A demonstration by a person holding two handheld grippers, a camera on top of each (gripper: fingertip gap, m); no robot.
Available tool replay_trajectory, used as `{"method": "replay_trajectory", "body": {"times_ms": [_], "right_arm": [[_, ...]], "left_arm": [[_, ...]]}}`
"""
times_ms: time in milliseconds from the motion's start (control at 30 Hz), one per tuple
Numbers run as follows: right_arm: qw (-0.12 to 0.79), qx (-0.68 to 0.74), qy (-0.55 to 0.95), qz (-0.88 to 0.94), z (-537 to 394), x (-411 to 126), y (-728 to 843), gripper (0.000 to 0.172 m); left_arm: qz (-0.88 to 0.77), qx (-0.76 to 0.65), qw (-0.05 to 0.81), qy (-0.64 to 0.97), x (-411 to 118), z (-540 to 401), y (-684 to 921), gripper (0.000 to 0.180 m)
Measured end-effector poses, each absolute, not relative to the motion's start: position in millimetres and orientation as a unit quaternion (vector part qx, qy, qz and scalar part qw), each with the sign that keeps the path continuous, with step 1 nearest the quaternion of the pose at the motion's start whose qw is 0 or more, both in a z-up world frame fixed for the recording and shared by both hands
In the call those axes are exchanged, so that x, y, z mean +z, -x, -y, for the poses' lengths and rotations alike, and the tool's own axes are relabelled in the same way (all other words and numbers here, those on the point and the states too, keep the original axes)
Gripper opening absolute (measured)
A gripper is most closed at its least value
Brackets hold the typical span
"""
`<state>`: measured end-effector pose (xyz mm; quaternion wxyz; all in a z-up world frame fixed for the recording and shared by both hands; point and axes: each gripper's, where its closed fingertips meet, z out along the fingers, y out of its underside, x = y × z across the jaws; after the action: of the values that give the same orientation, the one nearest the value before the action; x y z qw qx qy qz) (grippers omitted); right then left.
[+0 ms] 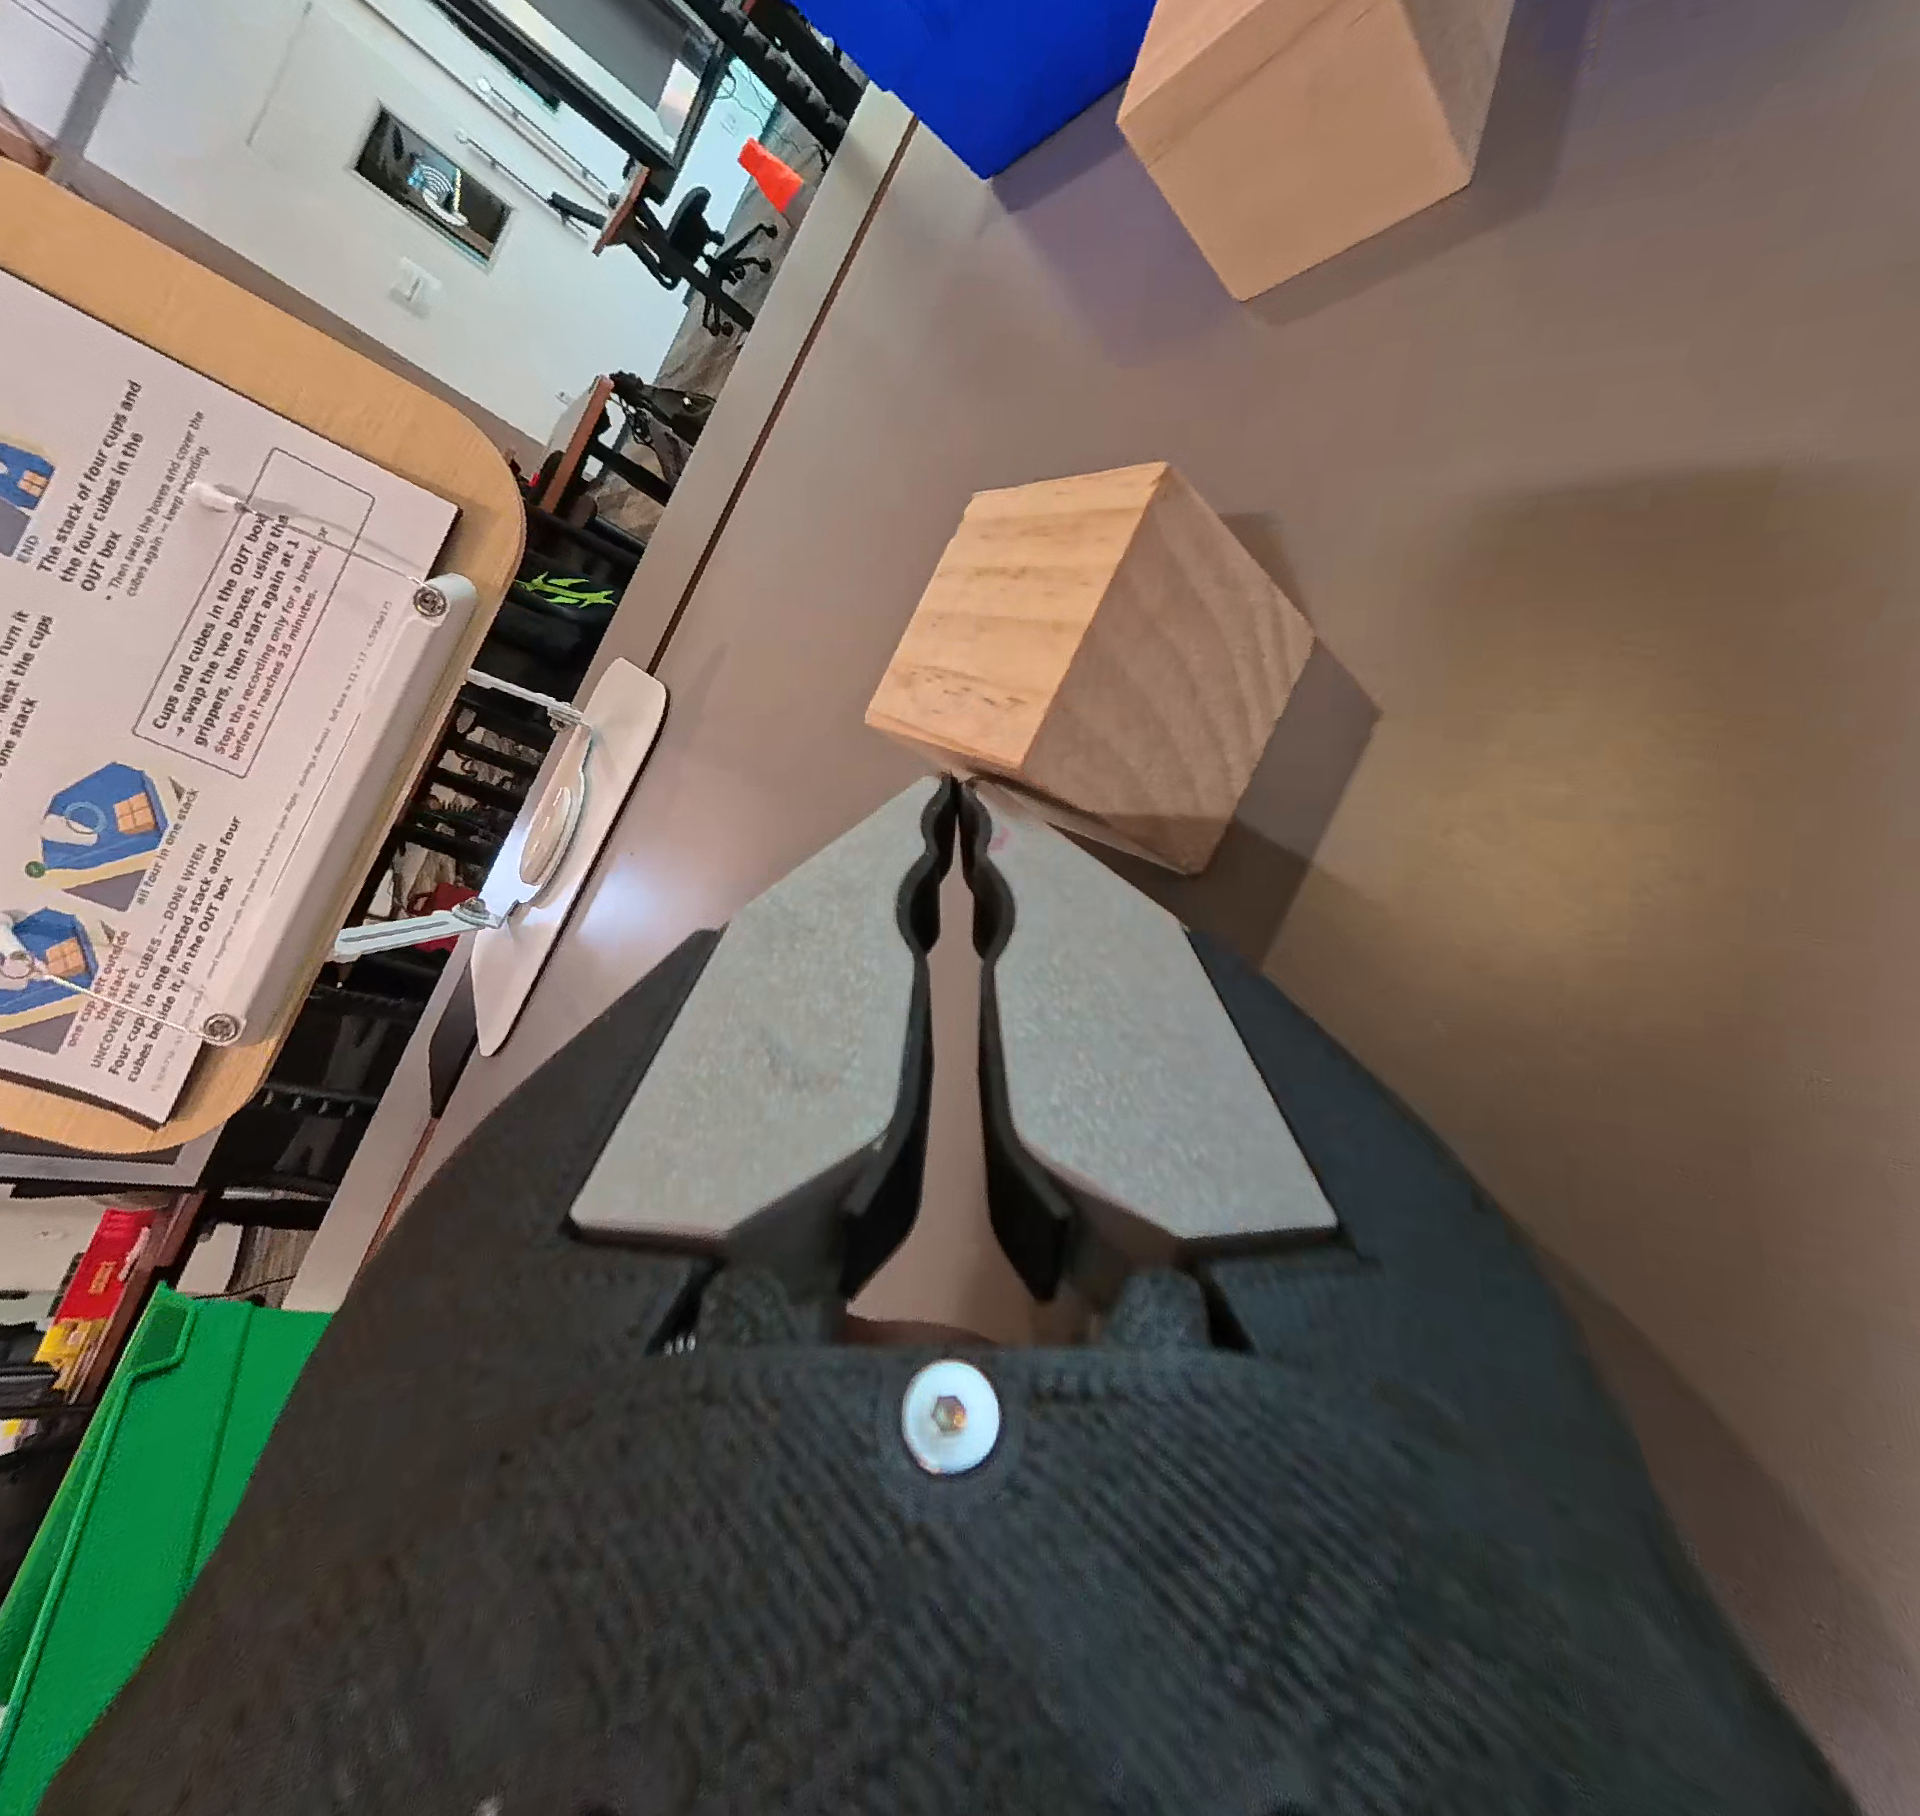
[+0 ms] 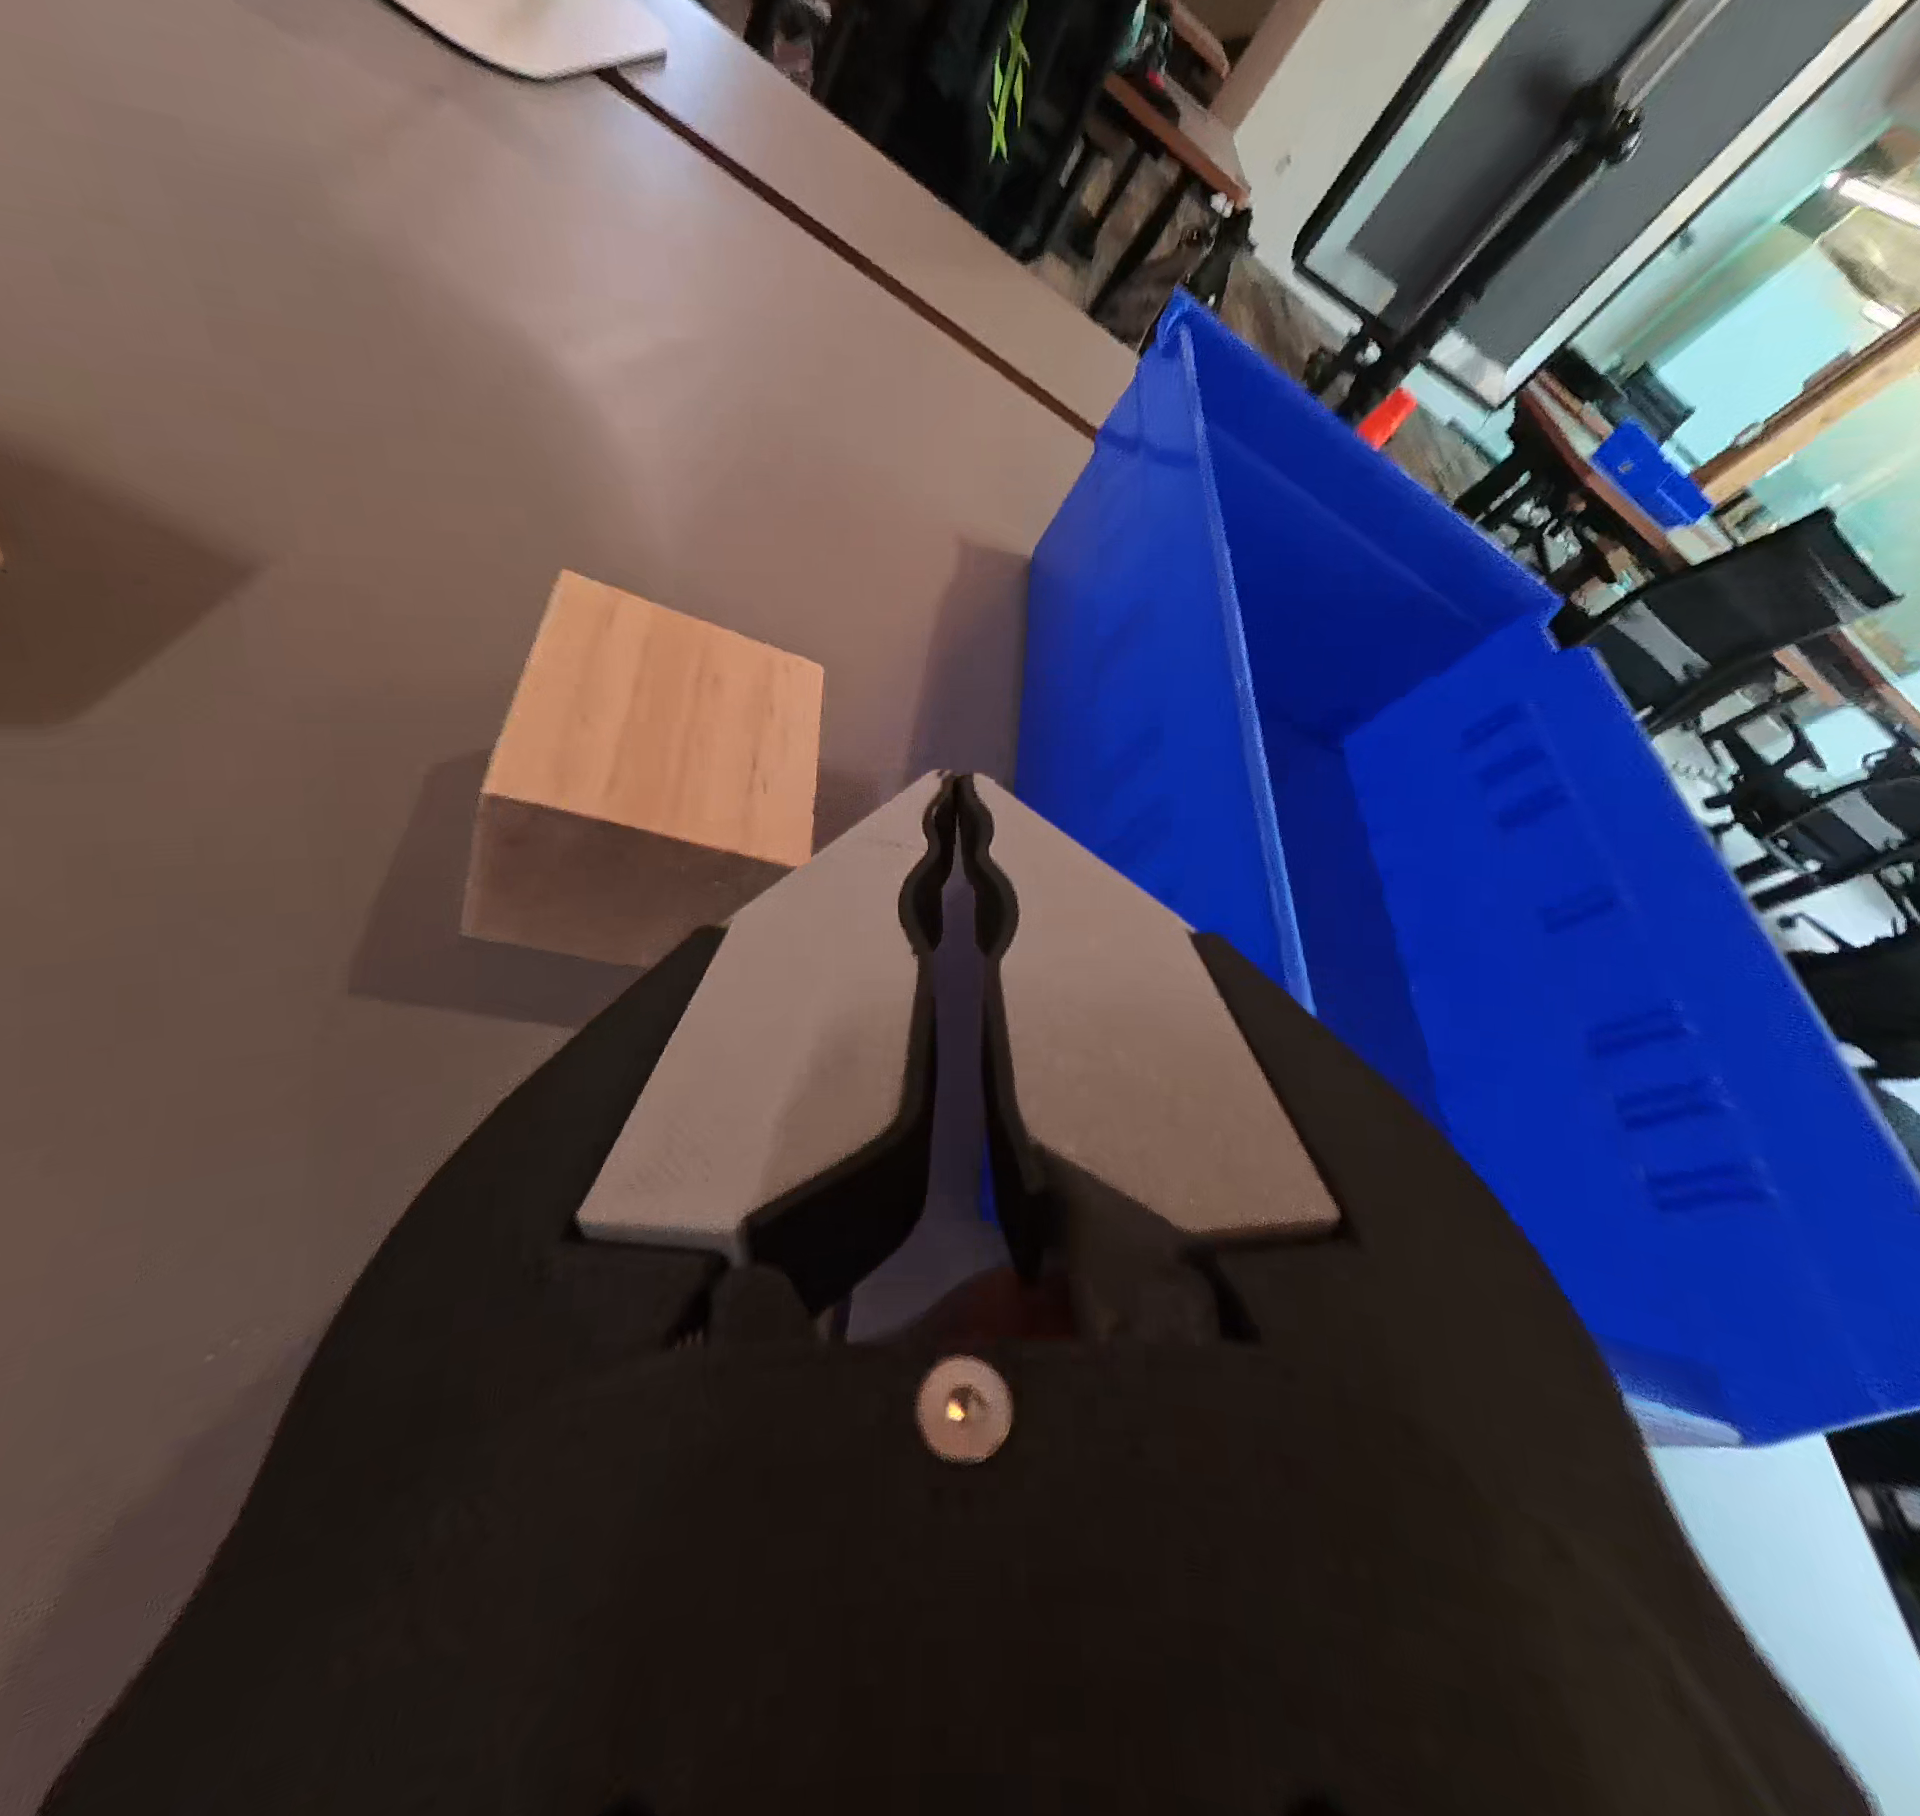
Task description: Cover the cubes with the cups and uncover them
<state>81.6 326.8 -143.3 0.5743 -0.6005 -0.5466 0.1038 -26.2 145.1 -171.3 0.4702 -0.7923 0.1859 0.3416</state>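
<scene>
In the left wrist view my left gripper [image 1: 954, 781] is shut with nothing between its pads. Its tips point at the near lower edge of a wooden cube [image 1: 1091, 654] on the grey table [image 1: 1558, 727]. A second wooden cube [image 1: 1320, 93] lies farther off beside the blue bin [image 1: 977, 10]. In the right wrist view my right gripper [image 2: 954, 779] is shut and holds nothing. It hovers between a wooden cube [image 2: 655, 758] on its left and the blue bin [image 2: 1299, 727] on its right. No cup shows in either view.
A green bin [image 1: 135, 1506] stands at the lower left of the left wrist view. An instruction sheet on a wooden board [image 1: 208, 706] hangs past the table's edge, with its white stand base [image 1: 561, 831] on the table. Desks and chairs stand beyond.
</scene>
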Motion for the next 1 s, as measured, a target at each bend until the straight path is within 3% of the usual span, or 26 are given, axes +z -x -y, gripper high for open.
{"method": "replay_trajectory", "body": {"times_ms": [167,400,567,700,867,1000], "right_arm": [[0.490,0.085,0.630,0.596,-327.7,-182.9,-80.1,0.000],[0.505,0.131,0.575,0.630,-300.9,-173.8,-83.0,0.000],[0.530,0.177,0.581,0.591,-306.1,-155.9,-86.1,0.000],[0.531,0.200,0.575,0.590,-300.3,-152.3,-83.5,0.000],[0.531,0.186,0.563,0.605,-293.7,-155.9,-78.2,0.000],[0.531,0.191,0.562,0.604,-292.3,-155.0,-77.5,0.000]], "left_arm": [[-0.177,0.347,0.474,0.790,-168.9,-139.2,28.8,0.000],[-0.163,0.363,0.511,0.762,-153.2,-131.7,28.0,0.000],[-0.207,0.242,0.612,0.724,-131.0,-118.6,-17.8,0.000],[-0.249,0.237,0.577,0.741,-147.0,-124.1,-31.5,0.000],[-0.315,0.313,0.428,0.787,-198.9,-147.7,-18.5,0.000],[-0.318,0.328,0.432,0.778,-197.1,-154.9,-17.5,0.000]]}}
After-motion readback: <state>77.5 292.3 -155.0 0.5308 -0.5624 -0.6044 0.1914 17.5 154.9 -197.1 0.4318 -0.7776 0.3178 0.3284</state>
